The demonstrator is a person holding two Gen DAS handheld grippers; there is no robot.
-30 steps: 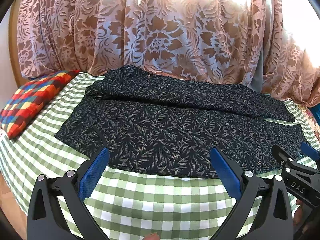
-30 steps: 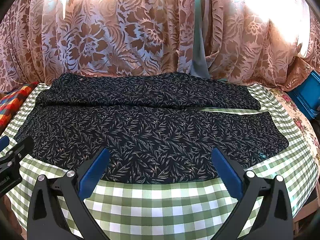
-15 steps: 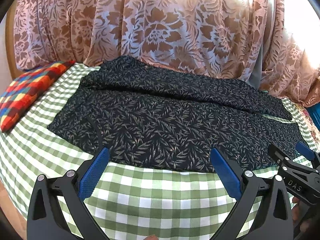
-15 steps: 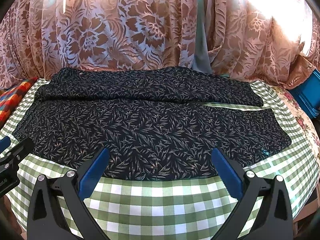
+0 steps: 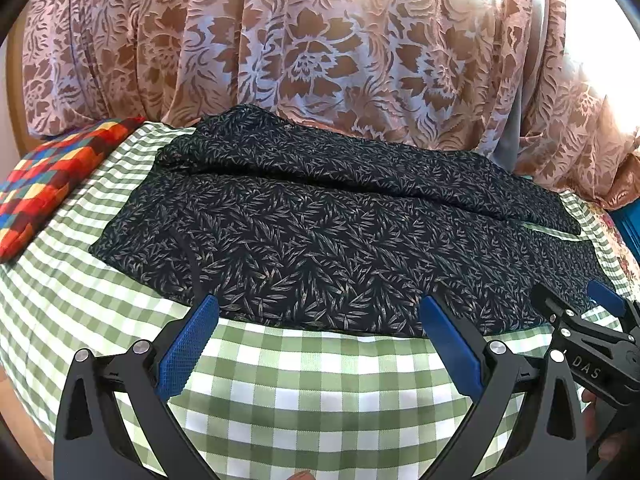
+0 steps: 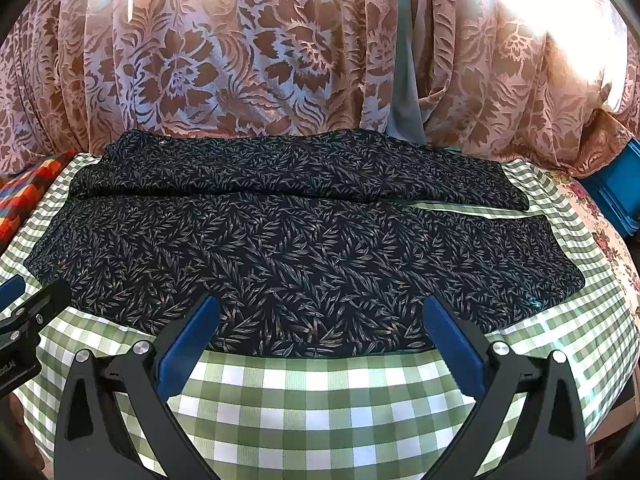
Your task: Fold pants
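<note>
Checked tablecloth (image 6: 320, 400) under pants (image 6: 300, 248) (spread flat); both hand-held grippers (image 5: 316, 320) (image 6: 318, 320) wide, just short of hem.

Tablecloth: green-and-white gingham (image 6: 320, 408) covers the whole surface, checks running right to the near edge.
Curtain: pink lace with big brown flowers (image 6: 240, 60) hangs across the back at twelve o'clock, sunlight blazing through the top.
Cushion: patchwork of red, orange and blue (image 5: 44, 184) sits at nine o'clock.
Crate: blue plastic (image 6: 616, 196) peeks in at three o'clock.
Floral cloth: rose print (image 6: 596, 216), beside the crate.
</note>
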